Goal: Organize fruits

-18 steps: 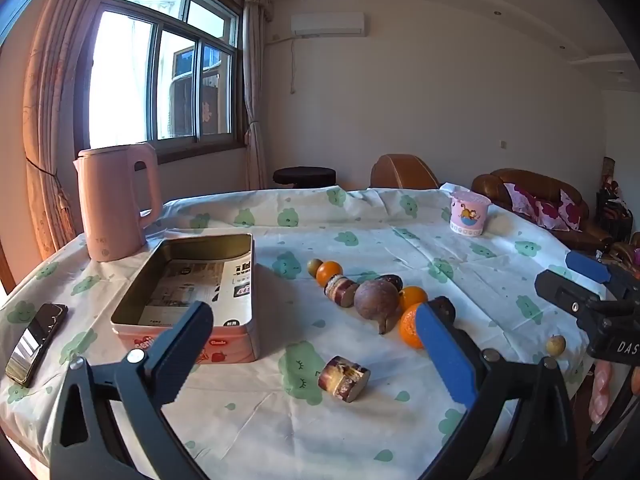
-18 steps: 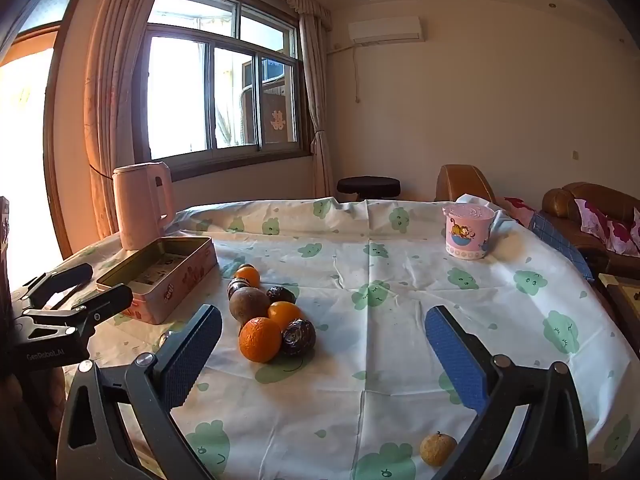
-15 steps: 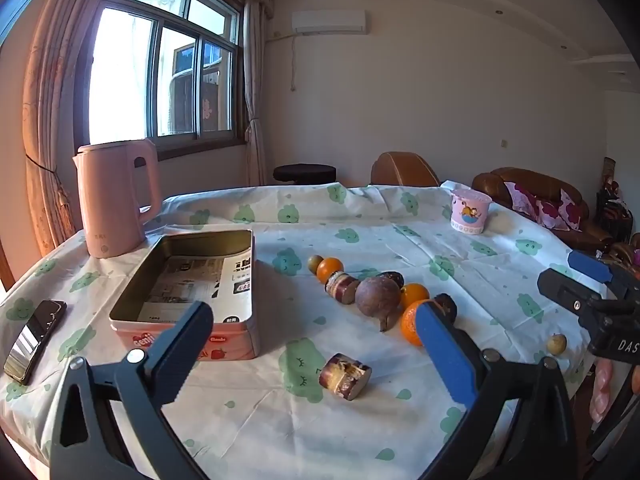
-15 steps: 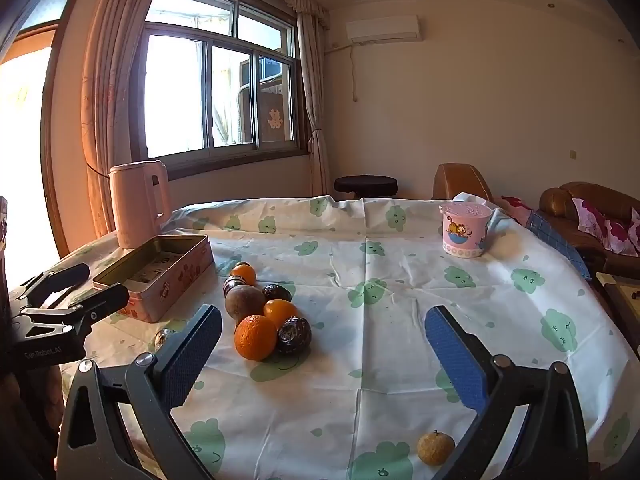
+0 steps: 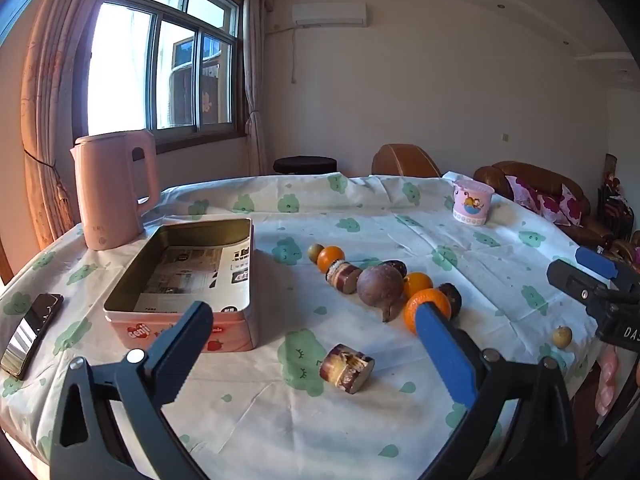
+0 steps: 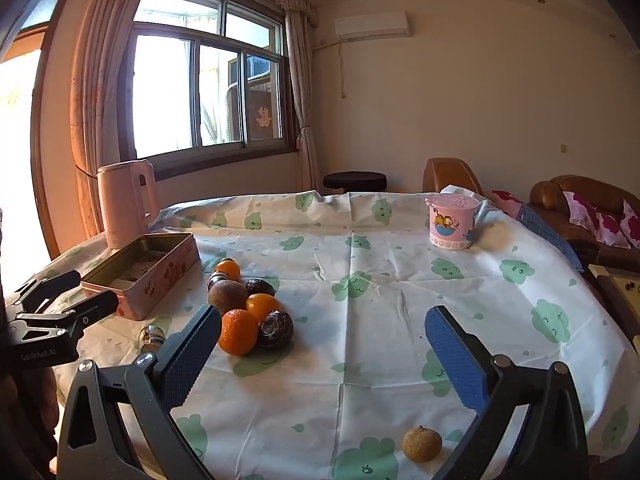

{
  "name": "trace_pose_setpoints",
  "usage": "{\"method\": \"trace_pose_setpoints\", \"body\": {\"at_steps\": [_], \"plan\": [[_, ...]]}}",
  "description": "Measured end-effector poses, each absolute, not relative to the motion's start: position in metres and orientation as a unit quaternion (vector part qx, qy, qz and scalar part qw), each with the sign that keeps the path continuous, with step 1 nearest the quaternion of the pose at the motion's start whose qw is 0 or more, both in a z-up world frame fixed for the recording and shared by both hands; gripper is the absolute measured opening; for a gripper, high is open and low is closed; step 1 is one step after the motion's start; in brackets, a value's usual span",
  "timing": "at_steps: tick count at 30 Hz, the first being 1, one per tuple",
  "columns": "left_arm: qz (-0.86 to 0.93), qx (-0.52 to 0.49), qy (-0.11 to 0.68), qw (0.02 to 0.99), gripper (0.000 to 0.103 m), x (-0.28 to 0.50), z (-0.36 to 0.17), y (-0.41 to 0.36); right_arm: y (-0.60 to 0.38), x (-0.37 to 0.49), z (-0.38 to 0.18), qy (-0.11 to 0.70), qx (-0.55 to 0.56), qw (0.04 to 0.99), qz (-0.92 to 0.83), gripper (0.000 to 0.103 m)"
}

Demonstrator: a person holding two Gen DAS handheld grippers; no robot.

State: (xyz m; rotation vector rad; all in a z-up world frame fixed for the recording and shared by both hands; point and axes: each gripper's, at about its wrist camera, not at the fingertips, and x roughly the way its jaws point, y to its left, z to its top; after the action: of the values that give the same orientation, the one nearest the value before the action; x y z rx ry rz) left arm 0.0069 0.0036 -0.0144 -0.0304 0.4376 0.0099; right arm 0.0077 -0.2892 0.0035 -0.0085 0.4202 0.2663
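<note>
A line of fruit lies mid-table: oranges (image 5: 427,304) (image 6: 237,332), a brown round fruit (image 5: 379,285) (image 6: 227,297), dark passion fruits (image 6: 275,329) and a cut cane piece (image 5: 343,277). Another cane piece (image 5: 346,368) lies alone nearer me. An open pink tin (image 5: 188,280) (image 6: 144,276) stands left of the fruit. A small tan fruit (image 6: 421,444) (image 5: 561,337) lies near the front edge. My left gripper (image 5: 312,336) is open and empty above the table. My right gripper (image 6: 320,340) is open and empty, right of the fruit line.
A pink kettle (image 5: 112,188) stands behind the tin. A phone (image 5: 32,334) lies at the left edge. A pink cup (image 6: 452,220) stands at the far right. Chairs and a sofa (image 6: 592,204) stand behind the table.
Both grippers have moved a little forward toward the table; the fruit and tin look slightly nearer. Nothing was picked up or let go.
</note>
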Motion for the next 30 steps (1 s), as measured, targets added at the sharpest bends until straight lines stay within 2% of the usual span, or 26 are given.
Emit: {"method": "trace_pose_setpoints", "body": {"at_steps": [30], "plan": [[0.004, -0.015, 0.218, 0.976, 0.103, 0.0069, -0.0151, 0.0022, -0.2819, 0.0058, 0.005, 0.212, -0.008, 0.968, 0.136, 0.102]]}}
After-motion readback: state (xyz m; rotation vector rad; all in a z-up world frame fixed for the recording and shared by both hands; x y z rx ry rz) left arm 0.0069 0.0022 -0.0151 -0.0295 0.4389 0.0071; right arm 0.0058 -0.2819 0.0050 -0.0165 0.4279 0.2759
